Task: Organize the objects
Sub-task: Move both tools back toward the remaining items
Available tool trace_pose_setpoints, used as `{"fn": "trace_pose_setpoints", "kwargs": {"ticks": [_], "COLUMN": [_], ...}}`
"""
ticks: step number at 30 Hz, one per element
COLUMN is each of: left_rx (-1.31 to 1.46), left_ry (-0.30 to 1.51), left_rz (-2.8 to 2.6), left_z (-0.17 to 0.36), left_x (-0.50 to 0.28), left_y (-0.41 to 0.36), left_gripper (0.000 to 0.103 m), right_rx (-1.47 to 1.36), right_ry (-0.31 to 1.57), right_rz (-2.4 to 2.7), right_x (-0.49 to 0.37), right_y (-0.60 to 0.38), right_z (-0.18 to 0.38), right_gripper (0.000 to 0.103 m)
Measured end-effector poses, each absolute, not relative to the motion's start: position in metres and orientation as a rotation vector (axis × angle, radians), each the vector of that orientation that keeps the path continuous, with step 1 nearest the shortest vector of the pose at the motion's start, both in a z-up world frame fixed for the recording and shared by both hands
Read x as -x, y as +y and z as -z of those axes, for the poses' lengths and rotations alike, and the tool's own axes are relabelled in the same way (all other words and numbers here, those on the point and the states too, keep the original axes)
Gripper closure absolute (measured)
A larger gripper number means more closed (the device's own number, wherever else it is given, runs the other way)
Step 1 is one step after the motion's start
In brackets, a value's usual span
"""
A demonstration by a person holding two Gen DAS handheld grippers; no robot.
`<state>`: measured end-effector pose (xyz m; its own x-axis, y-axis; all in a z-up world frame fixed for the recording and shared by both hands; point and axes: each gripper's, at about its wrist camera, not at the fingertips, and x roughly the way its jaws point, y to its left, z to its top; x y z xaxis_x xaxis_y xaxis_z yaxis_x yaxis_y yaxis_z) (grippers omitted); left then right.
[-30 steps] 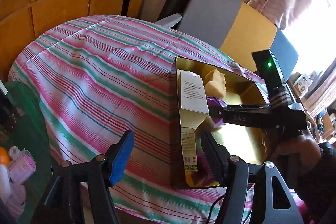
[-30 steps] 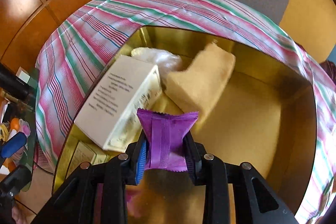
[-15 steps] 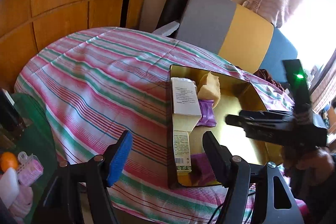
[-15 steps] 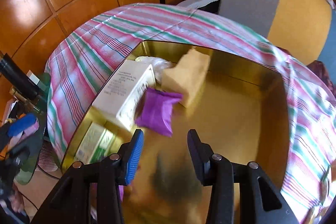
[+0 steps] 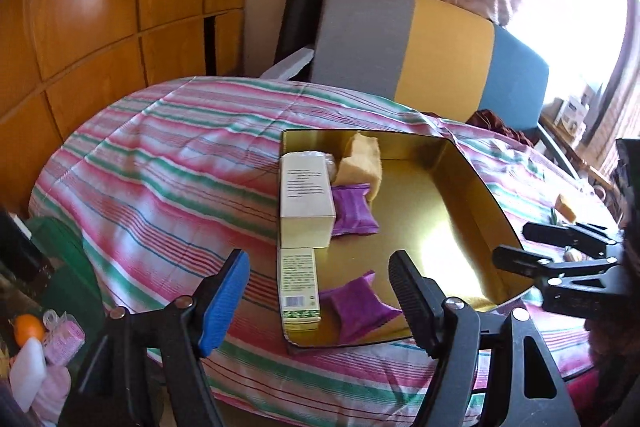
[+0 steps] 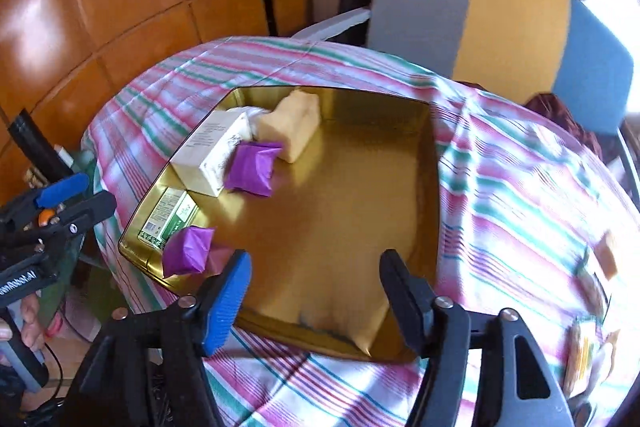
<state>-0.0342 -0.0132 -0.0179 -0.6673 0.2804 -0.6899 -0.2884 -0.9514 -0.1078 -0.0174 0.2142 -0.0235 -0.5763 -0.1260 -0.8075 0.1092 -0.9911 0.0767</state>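
Gold tray [image 6: 434,187], shiny and shallow, square with clipped corners, on striped cloth [image 5: 160,163] over the counter. Inside, along the 9 o'clock wall: one white box [image 5: 306,189], one green-labelled box [image 5: 299,287], one tan sponge-like block [image 5: 362,161], two purple packets, the far purple packet [image 5: 354,209] touching the white box, the near purple packet [image 5: 360,303] at 7 o'clock. Right gripper [image 6: 314,293] jaws just opening, nothing between. Left gripper [image 5: 320,293] jaws likewise widening, parted and empty, above the tray's near edge.
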Motion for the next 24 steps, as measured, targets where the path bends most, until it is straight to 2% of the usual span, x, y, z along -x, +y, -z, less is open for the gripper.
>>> {"fn": "trace_pose_setpoints", "kwargs": {"ticks": [2, 8, 18, 24], "left_rx": [1.059, 1.035, 0.985, 0.945], "left_ry": [0.044, 0.122, 0.194, 0.245], "left_rz": [-2.613, -2.579, -2.424, -2.304], "left_z": [0.016, 0.013, 0.011, 0.007], "left_x": [0.031, 0.024, 0.016, 0.010], "left_y": [-0.006, 0.019, 0.068, 0.109], "left_gripper": [0.021, 0.014, 0.013, 0.013], "right_rx": [-1.374, -1.410, -1.540, -1.615], "right_ry": [-0.056, -0.134, -0.337, -0.570], "right_rz": [2.703, 2.764, 2.922, 3.149], "right_x": [0.008, -0.017, -0.076, -0.137], "right_y": [0.225, 0.260, 0.358, 0.448], "right_z": [0.023, 0.025, 0.026, 0.009], "right_gripper": [0.029, 0.027, 0.027, 0.027]}}
